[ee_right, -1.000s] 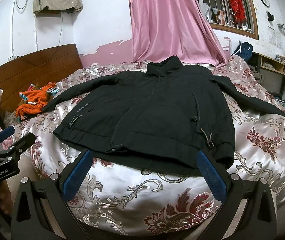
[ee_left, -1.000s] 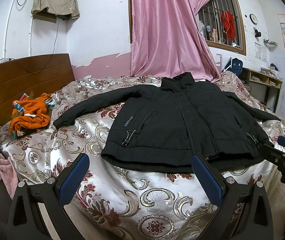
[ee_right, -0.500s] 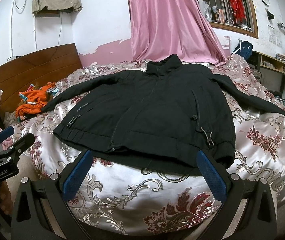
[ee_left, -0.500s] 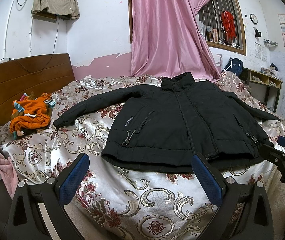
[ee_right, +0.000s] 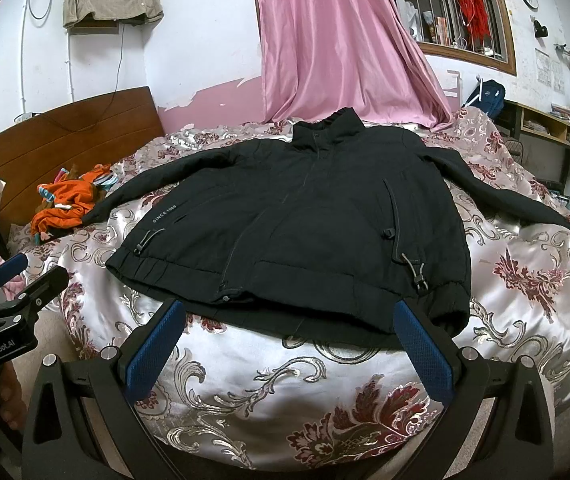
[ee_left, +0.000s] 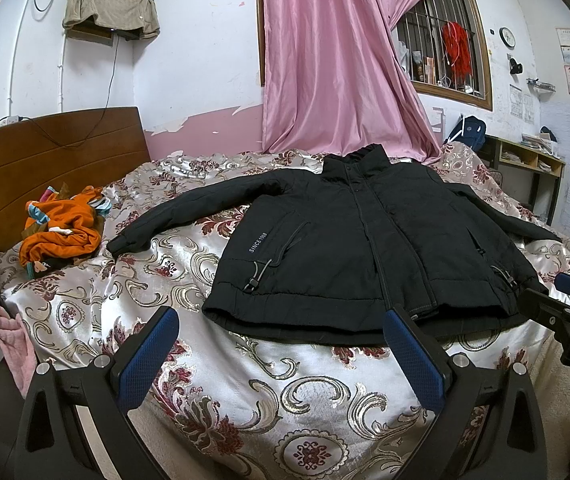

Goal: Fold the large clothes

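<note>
Jacket (ee_left: pixel 365 248) black, matte, padded, zipped shut, laid flat front-up on bed (ee_left: pixel 133 292); stand-up collar gathered at top, elastic hem bunched and puckered, drawcord toggles near both lower corners, small white "SINCE 1988" print on one side of chest. Bedspread glossy satin, silver-white with dark red and gold scrollwork, rumpled and bulging over near edge

Long axis from hem to collar, running away from both cameras: hem nearest, collar toward curtain (ee_left: pixel 341 60). Sleeves spread outward and slightly down on either side, one cuff ending just short of orange clothes (ee_left: pixel 61 232), other draped toward far right edge of bed

Left gripper (ee_left: pixel 281 354) wide open, blue textured pads (ee_left: pixel 149 356) apart, nothing between, hovering just short of hem near its middle and left part. Right gripper (ee_right: pixel 291 342) likewise spread wide and empty, pads (ee_right: pixel 423 350) flanking right half of hem, close to but not touching fabric. Each tool visible at edge of other's view

Hem lying close to near edge of bed, a strip of bare spread below it. Broad bare satin left of jacket up to orange pile and wooden headboard (ee_left: pixel 45 148); more bare spread right of body under sleeve. Pink curtain falling onto far edge behind collar
</note>
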